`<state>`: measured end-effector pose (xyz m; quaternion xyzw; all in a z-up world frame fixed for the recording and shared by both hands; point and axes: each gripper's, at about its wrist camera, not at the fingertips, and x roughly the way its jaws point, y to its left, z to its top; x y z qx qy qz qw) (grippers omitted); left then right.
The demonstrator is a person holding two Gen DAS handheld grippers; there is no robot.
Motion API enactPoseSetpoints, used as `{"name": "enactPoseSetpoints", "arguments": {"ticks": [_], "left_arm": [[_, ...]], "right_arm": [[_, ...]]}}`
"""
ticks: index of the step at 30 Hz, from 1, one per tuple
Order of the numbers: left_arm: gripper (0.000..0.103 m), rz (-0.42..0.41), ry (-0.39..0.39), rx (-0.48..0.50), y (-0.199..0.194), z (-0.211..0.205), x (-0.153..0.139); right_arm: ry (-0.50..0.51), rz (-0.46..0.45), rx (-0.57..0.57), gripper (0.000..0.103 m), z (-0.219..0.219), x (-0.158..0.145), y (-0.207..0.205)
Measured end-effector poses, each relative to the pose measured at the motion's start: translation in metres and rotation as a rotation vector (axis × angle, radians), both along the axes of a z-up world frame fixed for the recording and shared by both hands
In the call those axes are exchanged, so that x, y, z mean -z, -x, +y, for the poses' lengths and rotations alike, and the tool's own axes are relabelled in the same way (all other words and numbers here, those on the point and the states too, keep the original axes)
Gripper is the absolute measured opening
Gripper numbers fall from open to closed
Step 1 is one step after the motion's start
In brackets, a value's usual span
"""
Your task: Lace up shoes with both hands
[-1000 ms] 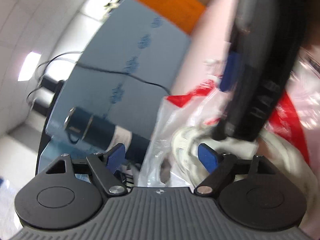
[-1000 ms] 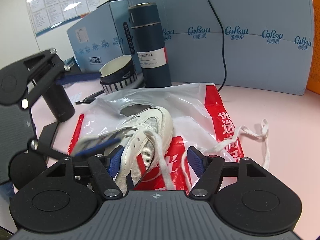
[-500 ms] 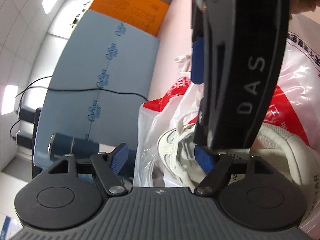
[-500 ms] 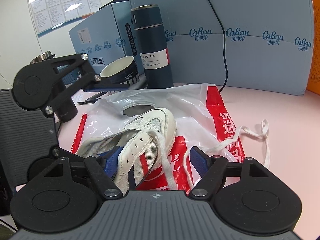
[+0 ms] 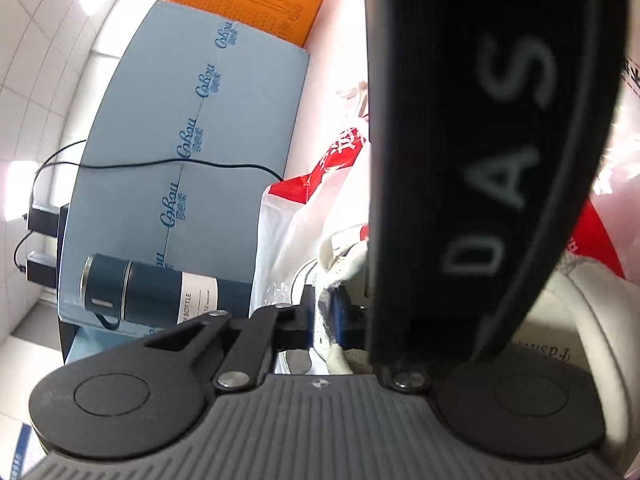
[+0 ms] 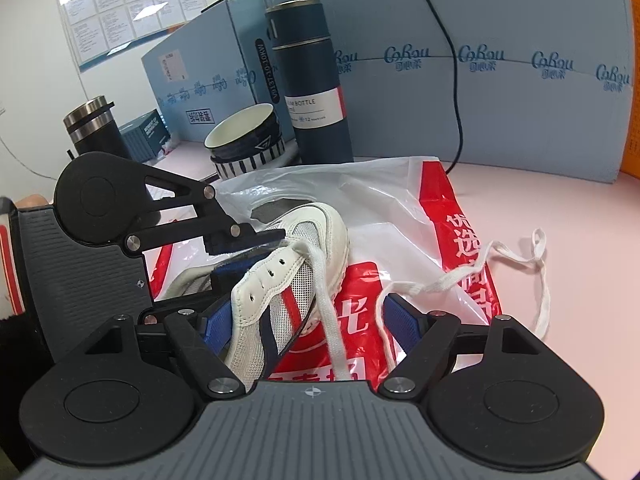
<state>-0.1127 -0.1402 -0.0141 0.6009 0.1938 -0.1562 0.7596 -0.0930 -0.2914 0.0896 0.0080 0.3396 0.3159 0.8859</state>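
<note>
Thermos point(image 6: 308, 80), bowl point(image 6: 246, 140), plastic bag point(image 6: 400, 200)

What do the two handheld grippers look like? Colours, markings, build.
Both match: the right gripper and the left gripper have a grey ribbed body with a small crosshair mark, black linkage arms on round black hubs with silver pivot pins, and blue pads on the jaws. In the left wrist view, the right unit's black underside shows pale letters "DAS". No cables visible on either.

The left gripper point(image 5: 325, 322) has its jaws pinched on the white shoe's point(image 5: 560, 320) upper. A black body lettered "DAS" point(image 5: 492, 160) looms overhead; a navy bottle point(image 5: 160, 294) stands by blue panels point(image 5: 192, 128).
</note>
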Motion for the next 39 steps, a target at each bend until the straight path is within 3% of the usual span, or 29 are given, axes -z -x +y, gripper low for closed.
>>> {"name": "enactPoseSetpoints", "arguments": {"ticks": [3,7,11,16,17,27,36,39], "left_arm": [[0.004,0.005,0.008,-0.006,0.002,-0.001,-0.001],[0.003,0.032,0.041,-0.016,0.004,-0.003,-0.006],[0.003,0.033,0.040,-0.013,0.008,-0.005,-0.007],[0.003,0.018,-0.007,0.030,0.016,-0.004,-0.005],[0.003,0.018,-0.015,0.035,0.017,-0.004,-0.005],[0.002,0.001,-0.030,0.049,0.030,-0.009,-0.009],[0.002,-0.005,0.114,0.020,0.041,0.001,-0.021],[0.010,-0.050,0.061,0.031,0.042,-0.003,-0.015]], "right_arm": [[0.011,-0.017,-0.005,0.076,0.001,-0.001,0.002],[0.102,-0.134,-0.039,0.076,0.010,-0.006,0.011],[0.200,-0.229,-0.101,0.056,0.018,-0.009,0.019],[0.085,-0.119,-0.203,0.022,0.011,-0.007,0.013],[0.066,-0.099,-0.208,0.019,0.011,-0.007,0.012],[0.030,0.043,-0.164,0.014,0.013,0.001,0.005],[-0.027,0.126,-0.125,0.012,0.007,0.006,-0.002],[-0.049,0.155,-0.114,0.013,0.005,0.007,-0.004]]}}
